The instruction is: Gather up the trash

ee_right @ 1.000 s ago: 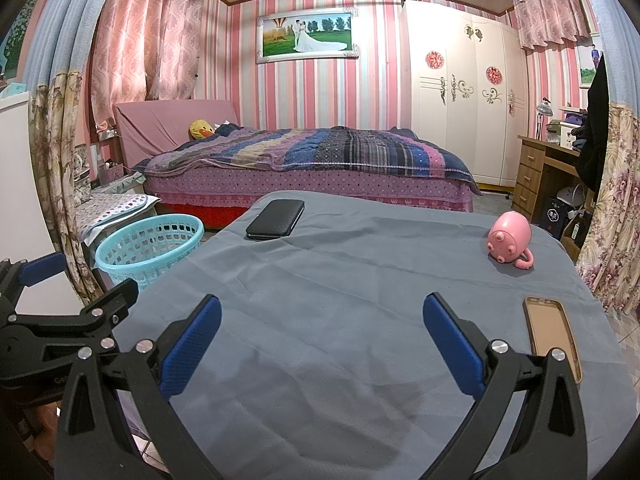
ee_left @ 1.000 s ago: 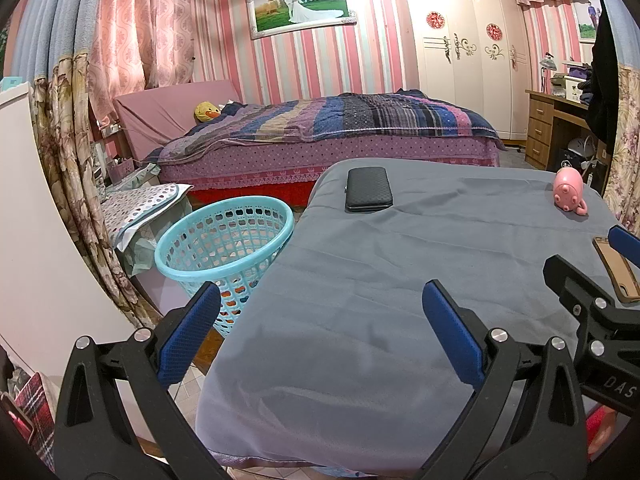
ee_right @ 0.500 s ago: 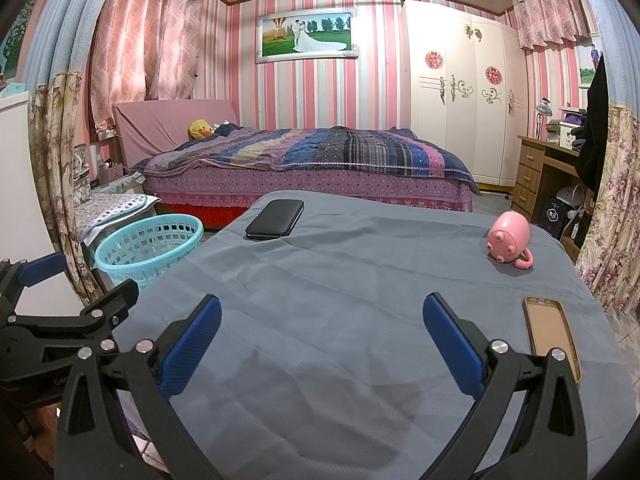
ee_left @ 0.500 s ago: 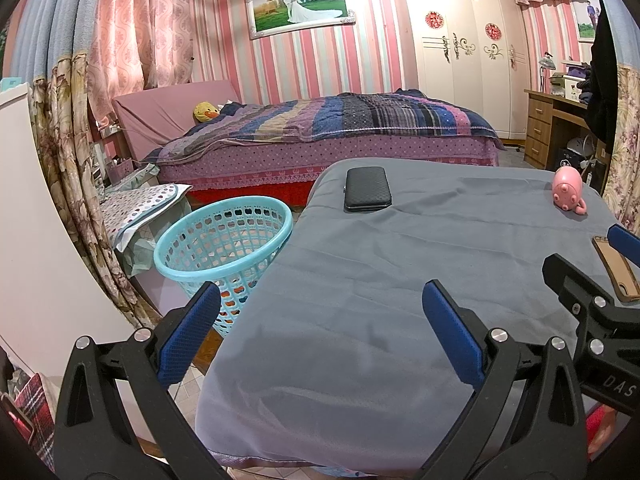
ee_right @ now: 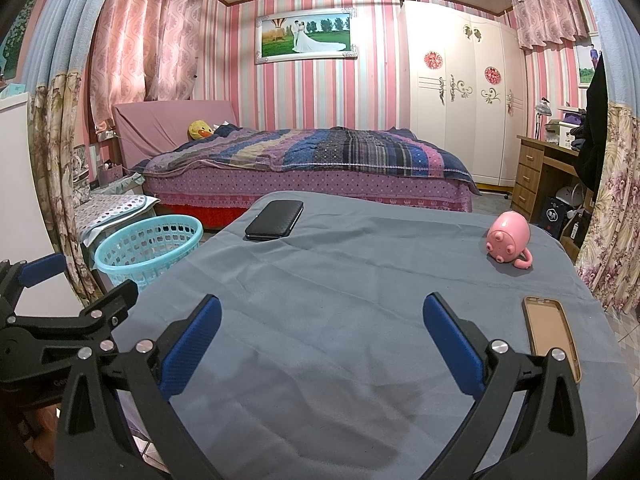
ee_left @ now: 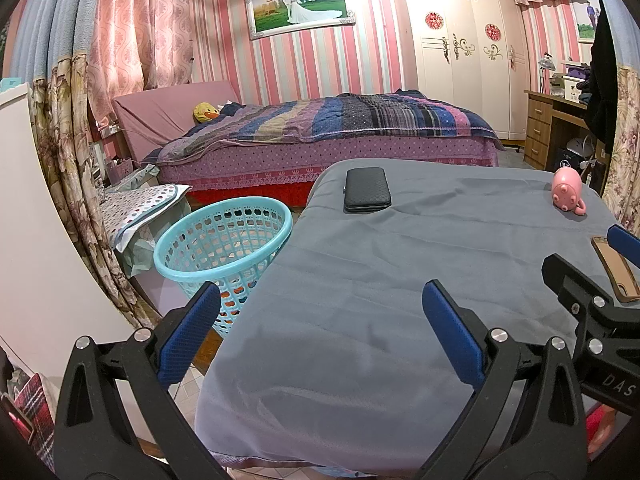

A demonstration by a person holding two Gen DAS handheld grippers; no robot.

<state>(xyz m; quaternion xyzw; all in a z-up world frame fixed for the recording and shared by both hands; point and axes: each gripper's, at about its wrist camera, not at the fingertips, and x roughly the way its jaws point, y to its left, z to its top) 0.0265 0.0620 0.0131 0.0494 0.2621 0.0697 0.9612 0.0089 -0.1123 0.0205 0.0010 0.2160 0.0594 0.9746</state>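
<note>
A grey cloth-covered table (ee_right: 320, 320) is seen ahead of both grippers. On it, a black wallet (ee_right: 274, 219) lies at 11 o'clock in the right wrist view, a pink pig-shaped toy (ee_right: 509, 241) at 2 o'clock, and a tan phone case (ee_right: 550, 336) at 3 o'clock near the right edge. All three are set well apart, and nothing is placed between them and the grippers. A turquoise basket (ee_left: 224, 244) is stood on the floor just beside the table's left edge, at 10 o'clock in the left wrist view. A bed (ee_right: 312, 160) is seen beyond the table. The left gripper (ee_left: 320, 336) is held spread wide, grasping nothing, above the table's near left corner. The right gripper (ee_right: 322, 340) is likewise spread wide and empty above the cloth.
</note>
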